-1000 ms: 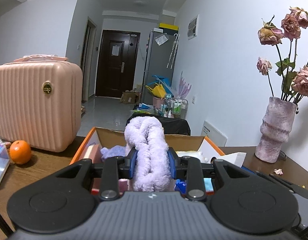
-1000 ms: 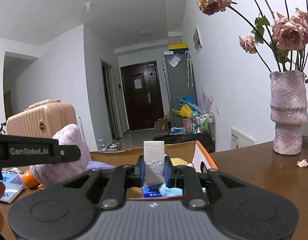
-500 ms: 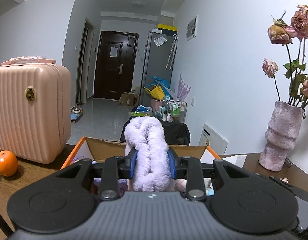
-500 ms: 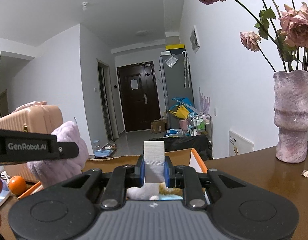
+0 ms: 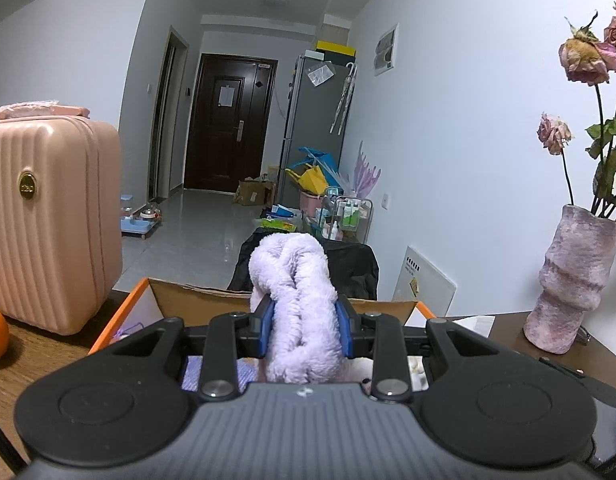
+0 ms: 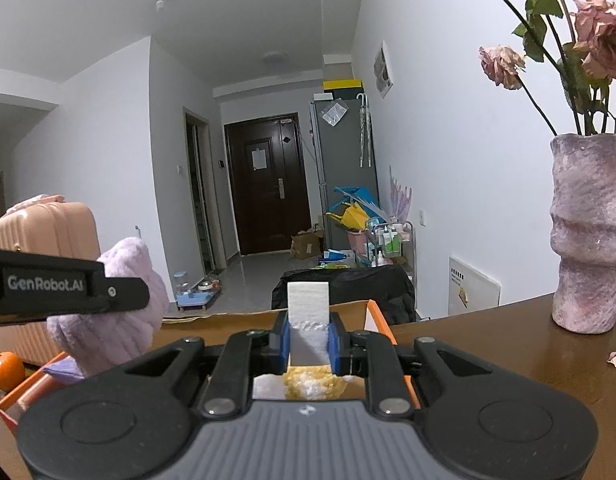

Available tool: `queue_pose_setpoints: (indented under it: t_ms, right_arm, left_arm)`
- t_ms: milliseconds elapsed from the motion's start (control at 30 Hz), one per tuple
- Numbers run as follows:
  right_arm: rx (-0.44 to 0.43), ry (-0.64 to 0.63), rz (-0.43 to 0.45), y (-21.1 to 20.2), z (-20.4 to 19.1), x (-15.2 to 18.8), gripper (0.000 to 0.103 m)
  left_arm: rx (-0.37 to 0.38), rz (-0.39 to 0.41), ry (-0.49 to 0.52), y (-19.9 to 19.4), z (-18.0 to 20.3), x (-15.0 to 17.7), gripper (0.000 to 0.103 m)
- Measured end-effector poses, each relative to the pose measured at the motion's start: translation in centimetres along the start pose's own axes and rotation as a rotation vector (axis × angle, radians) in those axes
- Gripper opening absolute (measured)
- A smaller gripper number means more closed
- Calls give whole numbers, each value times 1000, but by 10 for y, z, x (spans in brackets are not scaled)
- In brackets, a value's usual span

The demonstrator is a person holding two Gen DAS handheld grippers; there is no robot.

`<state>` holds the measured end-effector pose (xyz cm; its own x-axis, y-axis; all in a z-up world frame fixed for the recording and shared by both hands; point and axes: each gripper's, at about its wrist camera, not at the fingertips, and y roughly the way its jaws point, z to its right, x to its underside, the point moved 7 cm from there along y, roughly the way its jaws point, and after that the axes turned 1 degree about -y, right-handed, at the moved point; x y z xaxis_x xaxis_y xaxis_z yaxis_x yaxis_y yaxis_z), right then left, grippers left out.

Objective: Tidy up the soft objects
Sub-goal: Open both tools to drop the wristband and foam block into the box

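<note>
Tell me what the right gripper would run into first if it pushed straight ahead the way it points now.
Probably the far wall of the cardboard box. The right gripper, shut on a white foam block, points slightly downward over the box, and that wall crosses just beyond its tips. Depth is hard to judge; it might pass above.

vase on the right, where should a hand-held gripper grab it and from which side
Grip the vase at its narrow waist below the wide upper body, coming level from the open table side. The flowers block any approach from above, and the waist gives the fingers a ledge.
</note>
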<state>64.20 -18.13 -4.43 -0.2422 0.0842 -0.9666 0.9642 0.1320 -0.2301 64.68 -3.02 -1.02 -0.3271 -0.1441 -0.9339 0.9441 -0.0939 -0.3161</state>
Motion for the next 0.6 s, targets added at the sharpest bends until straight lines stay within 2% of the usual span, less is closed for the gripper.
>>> queue_pose_setpoints:
  t_ms: [300,400,467,533,567,600]
  right_arm:
    - [14,-5,-25,14,3,1,19]
    - [10,-5,-45,17,4,2,21]
    - [17,-3,-49,18,6,2,23]
    - [18,1,-51,18,7,2,33]
    - [22,0,-51,18,7,2,41]
    - [28,-2,-48,18,8,2,50]
  left_arm:
    - [-12,-41,-6,17,-4,7,33]
    - [-15,-39,5,17,-2,9,47]
    - [-13,-35,9,16,-1,10,48]
    - [-21,-37,-3,15,-3,11,66]
    - [-33,-33,-7,15,-4,10,70]
    - [-51,-29,-5,15,-5,10,81]
